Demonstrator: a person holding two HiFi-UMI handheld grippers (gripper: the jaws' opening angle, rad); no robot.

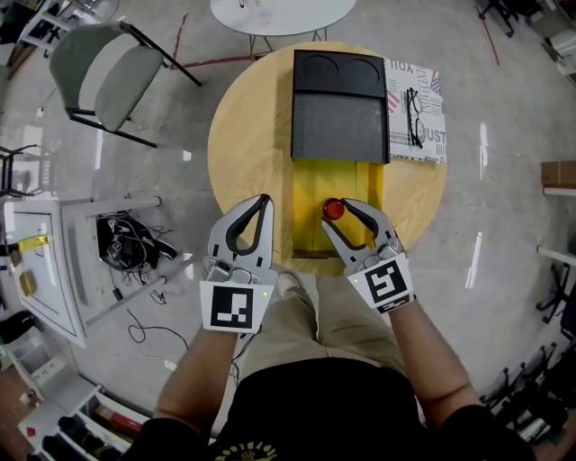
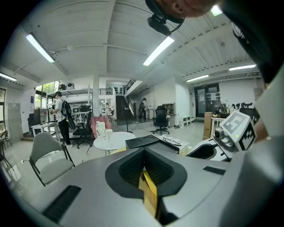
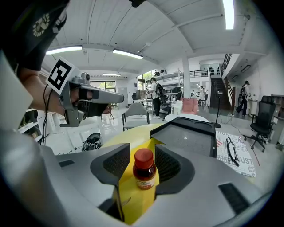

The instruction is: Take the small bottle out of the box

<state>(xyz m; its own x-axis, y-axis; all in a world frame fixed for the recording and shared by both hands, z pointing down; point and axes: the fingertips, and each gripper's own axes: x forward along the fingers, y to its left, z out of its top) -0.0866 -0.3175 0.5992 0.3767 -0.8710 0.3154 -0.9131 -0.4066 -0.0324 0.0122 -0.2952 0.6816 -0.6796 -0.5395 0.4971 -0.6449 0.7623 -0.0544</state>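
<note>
Watching small bottle [image 3: 144,168] upright inside the yellow box [image 1: 310,180], my right gripper [image 1: 342,219] spread wide either side of it, black lid [image 1: 340,108] lying beyond the box, left gripper [image 1: 263,200] pinched together, just left of box.

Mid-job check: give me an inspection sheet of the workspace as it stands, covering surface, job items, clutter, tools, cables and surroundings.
Surface: round yellow wooden table.
Job's things: open yellow box, its black lid lying flat behind it; small dark bottle with red cap stands upright inside the box.
Clutter: black-framed glasses on a printed sheet, right of the lid.
Grippers: left tool shut, empty, beside the box; right tool open, bottle between its jaws, not gripped.
Cables: thin loose cable on the floor, left of the person.
Surroundings: grey chair, white round table beyond; people standing far off.
</note>
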